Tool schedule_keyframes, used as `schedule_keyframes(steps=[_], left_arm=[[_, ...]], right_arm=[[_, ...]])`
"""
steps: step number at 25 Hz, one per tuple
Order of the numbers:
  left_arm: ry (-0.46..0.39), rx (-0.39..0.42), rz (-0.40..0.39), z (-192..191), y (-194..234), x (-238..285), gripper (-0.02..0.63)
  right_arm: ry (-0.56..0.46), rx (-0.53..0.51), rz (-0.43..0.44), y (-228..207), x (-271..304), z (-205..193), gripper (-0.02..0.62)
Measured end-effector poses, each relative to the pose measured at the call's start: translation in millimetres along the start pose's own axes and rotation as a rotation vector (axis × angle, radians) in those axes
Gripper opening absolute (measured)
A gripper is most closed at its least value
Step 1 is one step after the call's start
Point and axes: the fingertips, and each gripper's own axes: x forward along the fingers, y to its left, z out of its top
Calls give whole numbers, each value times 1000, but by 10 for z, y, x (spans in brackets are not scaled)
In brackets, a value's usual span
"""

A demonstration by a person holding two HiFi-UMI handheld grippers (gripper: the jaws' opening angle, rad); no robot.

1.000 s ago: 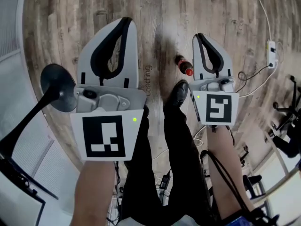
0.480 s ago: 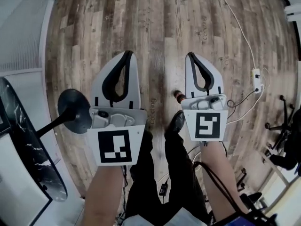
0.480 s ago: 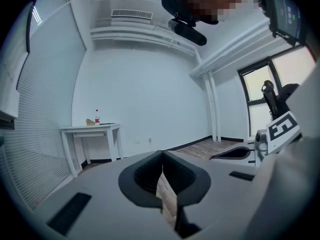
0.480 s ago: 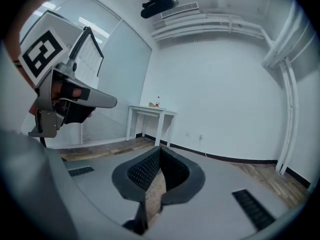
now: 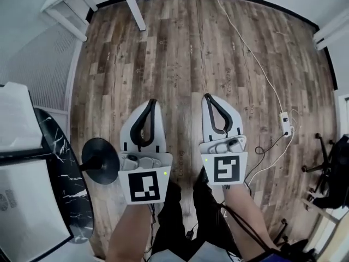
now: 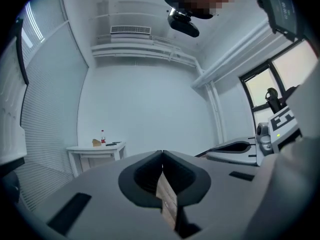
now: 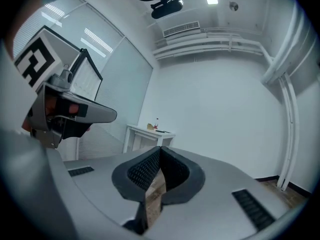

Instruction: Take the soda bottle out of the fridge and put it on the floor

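No soda bottle shows on the floor in the head view, and no fridge is in sight. My left gripper [image 5: 151, 101] and right gripper [image 5: 207, 96] hang side by side over the wooden floor [image 5: 180, 53], pointing forward. Both are shut, fingertips touching, with nothing between them. In the left gripper view the left gripper [image 6: 161, 154] has its tips pressed together, and the right gripper [image 7: 160, 149] looks the same in the right gripper view. Only the person's legs show below the grippers.
A black round stand base [image 5: 101, 161] and a black marble tabletop [image 5: 60, 173] are at the left. A white power strip [image 5: 284, 124] with its cable lies at the right, near a chair base [image 5: 330, 173]. A far white table [image 6: 95, 151] carries a small bottle [image 6: 103, 136].
The head view has pulled up and back, so both grippers look smaller and closer together. The soda bottle lying on the floor by the shoe has gone out of sight behind the right gripper.
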Motion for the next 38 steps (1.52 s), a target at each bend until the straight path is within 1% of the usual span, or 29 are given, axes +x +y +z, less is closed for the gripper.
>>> schedule_keyframes(steps=[3,7,10,15,18,22,24,27,32,35,38], left_arm=[[-37,1,17,468,85,-142,17],[-96,-37,43,1140,187,-346,17],[-140,-14,56,1601,223,-544,17],[-171,-14,104,2126,419,-853,18],[-205,8,122,2462,514,-993,17],[-241,20,168,2793,671,-1187,17],[-258,50,191,2933,732,-1279,17],[-275,90,204,3092,792,-1381,17],[-306,78,230,3305,908,-1488,17],[-317,84,248,3382,984,-1548,17],[-331,97,250,3428,1027,-1571,17]], right_arm=[[-34,-9,6,-7,-54,509,13],[-91,3,17,-25,-140,1221,14],[-121,2,34,-27,-225,1720,14],[-204,-16,72,116,-316,2466,13],[-240,-24,92,198,-378,2852,12],[-244,-42,108,304,-422,3167,12],[-245,-48,110,341,-441,3287,12],[-281,-73,110,385,-450,3531,12],[-333,-106,122,447,-427,3894,12],[-356,-117,131,527,-422,3995,12],[-377,-126,134,592,-413,4062,12]])
